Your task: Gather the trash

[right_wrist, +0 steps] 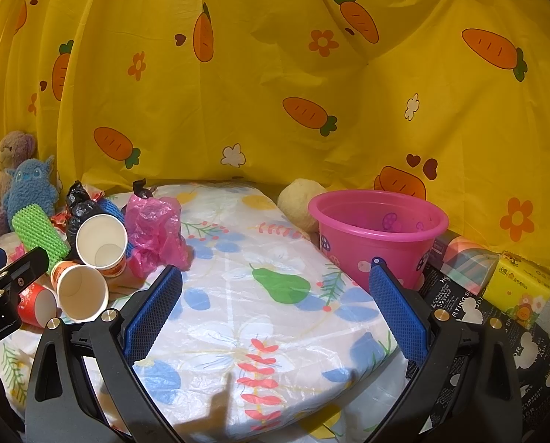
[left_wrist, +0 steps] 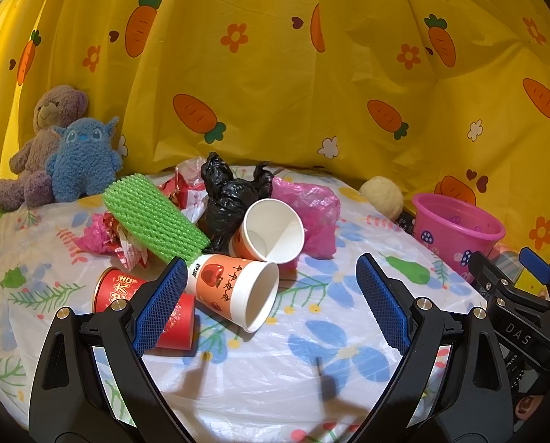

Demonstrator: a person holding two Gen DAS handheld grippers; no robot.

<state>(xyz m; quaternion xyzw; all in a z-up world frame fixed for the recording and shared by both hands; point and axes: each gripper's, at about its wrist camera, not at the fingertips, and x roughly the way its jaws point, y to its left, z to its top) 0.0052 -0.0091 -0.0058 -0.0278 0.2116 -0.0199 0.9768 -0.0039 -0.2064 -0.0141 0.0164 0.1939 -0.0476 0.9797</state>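
Note:
A trash pile lies on the floral table cover [left_wrist: 260, 376]: two orange apple-print paper cups [left_wrist: 234, 288] [left_wrist: 271, 230] on their sides, a red cup [left_wrist: 142, 310], a green foam net [left_wrist: 153, 217], a black bag [left_wrist: 230, 195], a pink bag [left_wrist: 308, 206] and red wrappers [left_wrist: 186, 188]. My left gripper [left_wrist: 271, 302] is open and empty, just in front of the cups. My right gripper [right_wrist: 275, 312] is open and empty over the bare cover, left of the pink bucket [right_wrist: 378, 236]. The pile shows at the left in the right wrist view [right_wrist: 90, 254].
Two plush toys [left_wrist: 53, 147] sit at the back left. A cream ball [right_wrist: 297, 203] lies behind the bucket. Boxes and a black printed bag [right_wrist: 496, 295] lie to the right of the table. A yellow carrot-print curtain [right_wrist: 275, 74] closes the back.

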